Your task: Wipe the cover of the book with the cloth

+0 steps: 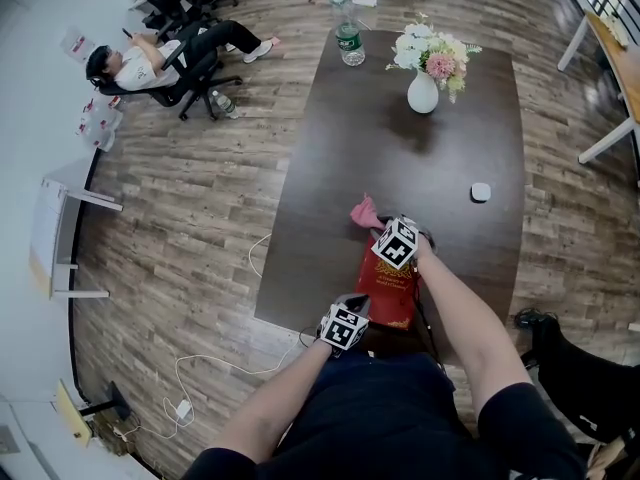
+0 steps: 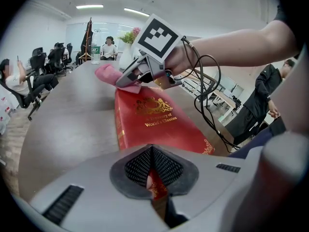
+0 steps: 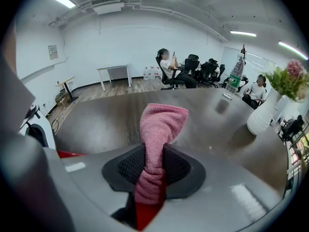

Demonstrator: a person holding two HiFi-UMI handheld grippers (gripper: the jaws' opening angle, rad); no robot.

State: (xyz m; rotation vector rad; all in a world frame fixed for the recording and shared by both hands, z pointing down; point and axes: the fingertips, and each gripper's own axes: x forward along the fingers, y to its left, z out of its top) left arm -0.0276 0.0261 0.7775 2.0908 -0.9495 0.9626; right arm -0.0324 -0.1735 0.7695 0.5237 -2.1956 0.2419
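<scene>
Left gripper (image 2: 153, 181) clamped on book (image 2: 159, 122); right gripper (image 3: 150, 180) clamped on cloth (image 3: 161, 124).
Left jaws closed on the near edge of the red book, which lies flat at the near end of the dark table (image 1: 400, 148); right jaws closed on the bunched pink cloth, held at the book's far end, its free end projecting farther out; beyond, a white vase (image 1: 422, 93) of flowers and a bottle (image 1: 349, 43) stand well apart from the book.

Office — swivel chairs (image 1: 195, 63), meeting table (image 1: 330, 258)
</scene>
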